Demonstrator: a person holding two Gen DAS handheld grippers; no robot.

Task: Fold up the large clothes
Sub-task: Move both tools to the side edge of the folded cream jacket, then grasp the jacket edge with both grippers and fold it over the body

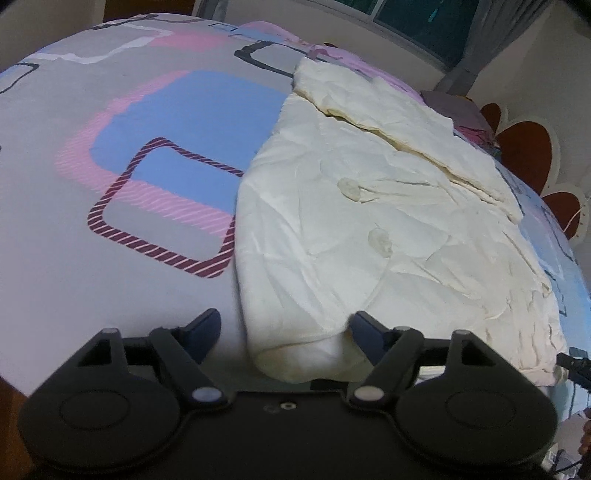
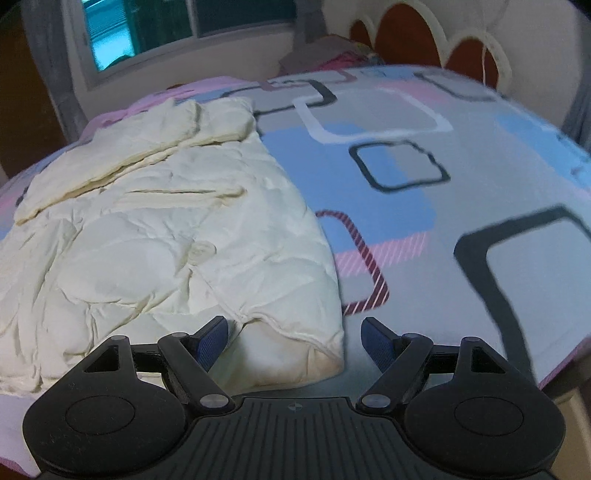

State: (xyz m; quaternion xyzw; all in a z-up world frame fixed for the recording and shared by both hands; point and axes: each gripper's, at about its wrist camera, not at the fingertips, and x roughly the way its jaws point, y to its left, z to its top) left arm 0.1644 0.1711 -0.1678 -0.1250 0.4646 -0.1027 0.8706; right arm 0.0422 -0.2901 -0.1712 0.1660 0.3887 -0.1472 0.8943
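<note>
A wide bed (image 1: 74,288) filled both views, covered by a grey sheet printed with pink, blue, white and dark rounded squares; beyond it stood a pale wall with a window (image 2: 147,29) and grey curtains, and a cream headboard (image 2: 443,48) with rust-red petal-shaped panels; a small heap of purple and pink cloth (image 2: 332,51) lay at the head of the bed. On the sheet lay the large cream garment (image 1: 369,221), wrinkled and padded-looking, spread lengthwise away from the cameras, with one flap or sleeve folded across its far end and two pale buttons showing on its front; it lay to the right in the left wrist view and to the left in the right wrist view, so it sat between the two tools. The left gripper (image 1: 284,332) hung just above the garment's near left corner, its jaws standing wide, one finger over bare sheet and the other over cloth, neither pad pressing on it; the right gripper (image 2: 295,336) hung at the near right corner (image 2: 306,354), its blue-padded jaws likewise wide apart, the rolled hem lying between them but not pinched.
</note>
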